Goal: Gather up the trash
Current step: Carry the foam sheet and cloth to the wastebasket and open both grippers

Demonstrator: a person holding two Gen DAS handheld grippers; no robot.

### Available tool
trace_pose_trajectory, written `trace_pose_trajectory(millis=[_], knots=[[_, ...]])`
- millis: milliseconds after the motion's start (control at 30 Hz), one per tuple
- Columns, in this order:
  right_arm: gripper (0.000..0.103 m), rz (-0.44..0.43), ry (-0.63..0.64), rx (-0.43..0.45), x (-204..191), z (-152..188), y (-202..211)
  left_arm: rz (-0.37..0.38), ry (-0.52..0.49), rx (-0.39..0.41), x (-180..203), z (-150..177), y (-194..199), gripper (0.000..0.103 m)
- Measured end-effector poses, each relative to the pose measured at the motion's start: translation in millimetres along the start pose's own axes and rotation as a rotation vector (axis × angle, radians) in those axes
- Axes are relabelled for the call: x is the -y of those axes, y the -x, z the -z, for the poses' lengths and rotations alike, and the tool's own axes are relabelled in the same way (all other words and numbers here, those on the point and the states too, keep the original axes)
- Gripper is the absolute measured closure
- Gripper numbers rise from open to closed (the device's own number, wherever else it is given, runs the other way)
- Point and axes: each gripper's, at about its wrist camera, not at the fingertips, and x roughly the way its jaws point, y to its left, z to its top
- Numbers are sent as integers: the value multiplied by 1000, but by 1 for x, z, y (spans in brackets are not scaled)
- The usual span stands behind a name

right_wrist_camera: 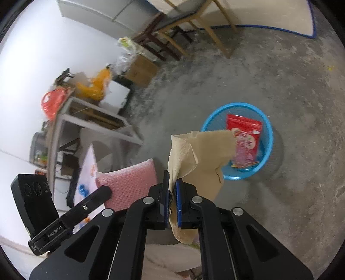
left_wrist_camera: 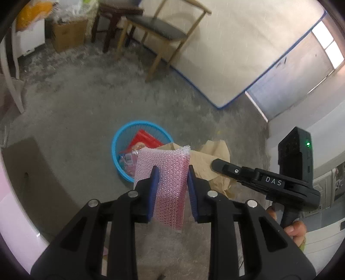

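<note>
My left gripper (left_wrist_camera: 172, 172) is shut on a pink bubble-wrap pouch (left_wrist_camera: 166, 185) and holds it in the air near a blue basket (left_wrist_camera: 115, 148) on the floor. The pouch also shows in the right wrist view (right_wrist_camera: 131, 183). My right gripper (right_wrist_camera: 172, 183) is shut on a brown paper napkin (right_wrist_camera: 200, 150), held above the floor beside the blue basket (right_wrist_camera: 267, 133). The basket holds a red snack packet (right_wrist_camera: 243, 133) and other wrappers. The napkin shows in the left wrist view (left_wrist_camera: 207, 163), with the right gripper (left_wrist_camera: 217, 164) to the pouch's right.
Bare concrete floor (left_wrist_camera: 86, 103) surrounds the basket. A wooden chair (left_wrist_camera: 159, 32), a dark stool (left_wrist_camera: 112, 19) and a cardboard box (left_wrist_camera: 69, 36) stand at the far side. A mattress (left_wrist_camera: 237, 53) leans on the wall. A grey table (right_wrist_camera: 71, 120) with clutter stands at left.
</note>
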Motion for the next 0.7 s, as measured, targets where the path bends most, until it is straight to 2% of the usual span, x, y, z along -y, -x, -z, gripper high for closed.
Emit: trace_pose_trajectory(millis=[133,167,200,233,267,300,333,433,700], knots=[[97,40,-34,16,26,-26,-24,-28,11,-64,-7,-20,-49,78],[96,49,-44,24,31,-31,-29,-36,13,-72,-8,-25,-56,73],[93,61,-61,30,41,-41,-41,-47,20,-79,-10,-31,-70,69],[87,76,-70,26,50,-49,-54,-59,29,-79,-11,-33,-80,58],[73,108,-77,14,58,-57,-69,-76,40,-76,-15,-36,-87,51],[67,127,-89,5,66,-60,-78,-100,69,-76,-22,-37,-93,50],[67,143,-107,-4,75,-62,-88,-105,99,-78,-28,-39,-96,50],[67,165,-154,-17,96,-62,-103,-48,193,-77,-46,-36,-96,48],[67,151,-166,-9,101,-40,-96,-54,187,-7,-54,-33,-52,48]])
